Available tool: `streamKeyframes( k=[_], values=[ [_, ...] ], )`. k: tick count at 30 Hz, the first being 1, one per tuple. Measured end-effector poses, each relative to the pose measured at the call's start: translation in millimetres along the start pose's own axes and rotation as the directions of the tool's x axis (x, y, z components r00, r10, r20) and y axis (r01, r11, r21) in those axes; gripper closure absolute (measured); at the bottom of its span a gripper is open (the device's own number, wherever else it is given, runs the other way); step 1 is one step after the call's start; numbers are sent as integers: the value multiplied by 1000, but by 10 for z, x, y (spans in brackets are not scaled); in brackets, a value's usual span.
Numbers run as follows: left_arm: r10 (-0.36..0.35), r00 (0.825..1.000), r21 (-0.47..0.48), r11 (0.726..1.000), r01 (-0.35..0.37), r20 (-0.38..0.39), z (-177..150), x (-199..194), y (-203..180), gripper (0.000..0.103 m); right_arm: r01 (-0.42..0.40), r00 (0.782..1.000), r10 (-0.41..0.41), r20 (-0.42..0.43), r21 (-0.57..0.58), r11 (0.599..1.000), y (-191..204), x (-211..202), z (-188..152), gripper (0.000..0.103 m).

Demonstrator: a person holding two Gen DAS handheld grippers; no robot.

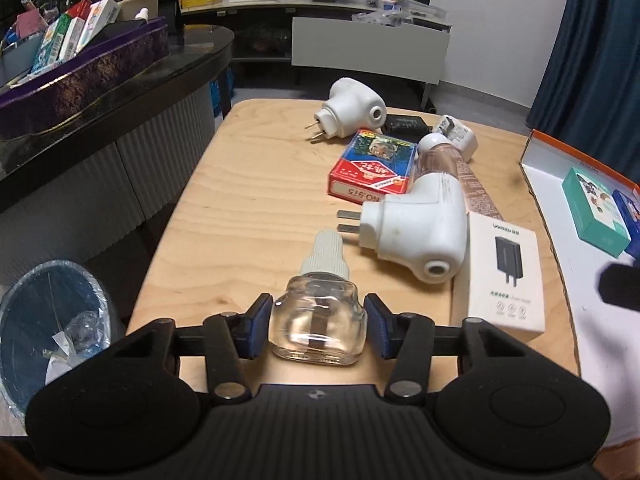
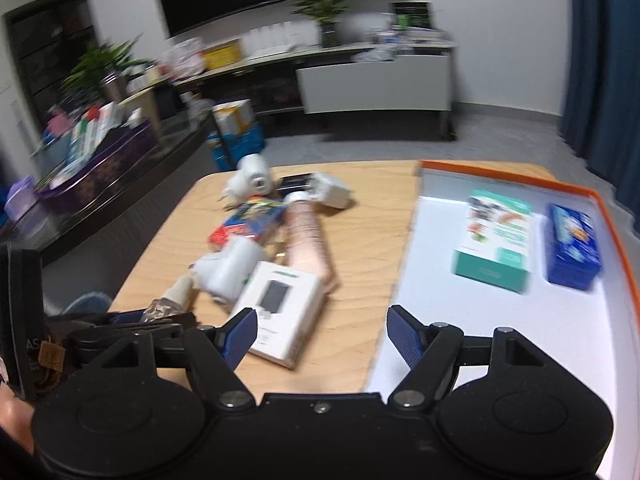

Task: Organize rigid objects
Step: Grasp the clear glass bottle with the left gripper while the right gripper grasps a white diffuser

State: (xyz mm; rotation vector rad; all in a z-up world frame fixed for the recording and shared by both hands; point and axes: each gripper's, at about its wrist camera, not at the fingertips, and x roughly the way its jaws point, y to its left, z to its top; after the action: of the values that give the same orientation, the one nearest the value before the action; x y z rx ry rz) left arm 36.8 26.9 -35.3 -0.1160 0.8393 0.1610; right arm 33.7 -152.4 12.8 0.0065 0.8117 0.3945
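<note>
Pale plywood table [image 1: 256, 200] carrying the loose clutter, with a white tray edged in orange [image 2: 500, 320] lying along its right side. Sitting inside that tray, well apart from the pile: a teal-and-white carton [image 2: 494, 248] and, just beside it, a blue printed box [image 2: 574, 248].

Crowding the middle of the table: a white charger box printed with a black plug [image 1: 506, 276], touching a large white plug-in heater with two flat prongs [image 1: 420, 232]; leaning behind that, a red-and-blue playing-card box [image 1: 370, 168] and a pinkish tube with a white cap [image 1: 444, 160]; farther back, a second white plug-in heater [image 1: 352, 112], a small black adapter [image 1: 404, 125] and a small white adapter [image 1: 460, 136].

Lying at the near edge, neck pointing away: a clear glass refill bottle with a ribbed white cap [image 1: 318, 320].

Left gripper [image 1: 318, 328] bracketing that bottle, blue pads [image 1: 259, 326] spread on either side, the left pad looking to be touching the glass, the right standing a sliver off; not pinching.

Right gripper [image 2: 322, 336] hovering over the seam between table and tray, spread wide, holding nothing; view blurring.
</note>
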Motion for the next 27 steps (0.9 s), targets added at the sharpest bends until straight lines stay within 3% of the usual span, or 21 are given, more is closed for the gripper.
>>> streamKeyframes(
  k=[6, 10, 13, 17, 23, 27],
  values=[
    [-10, 1000, -48, 999, 11, 18, 7, -93, 157, 53, -115, 993, 110, -39, -150, 982, 336, 292, 175, 15],
    [0, 999, -65, 998, 3, 40, 25, -182, 273, 53, -132, 990, 114, -78, -301, 944, 571, 600, 260, 9],
    [0, 999, -82, 997, 4, 45, 24, -190, 346, 53, -118, 991, 93, -100, -291, 949, 609, 834, 342, 8],
    [-20, 999, -98, 995, 24, 44, 24, -171, 403, 53, -121, 987, 99, -124, -191, 974, 593, 1060, 433, 5],
    [-39, 998, -107, 993, 44, 51, 33, -132, 439, 53, -88, 979, 28, -202, -298, 951, 765, 1393, 420, 1],
    [-48, 998, -105, 993, 53, 52, 22, -112, 434, 53, -83, 975, 21, -219, -278, 957, 711, 1562, 430, 1]
  ],
)
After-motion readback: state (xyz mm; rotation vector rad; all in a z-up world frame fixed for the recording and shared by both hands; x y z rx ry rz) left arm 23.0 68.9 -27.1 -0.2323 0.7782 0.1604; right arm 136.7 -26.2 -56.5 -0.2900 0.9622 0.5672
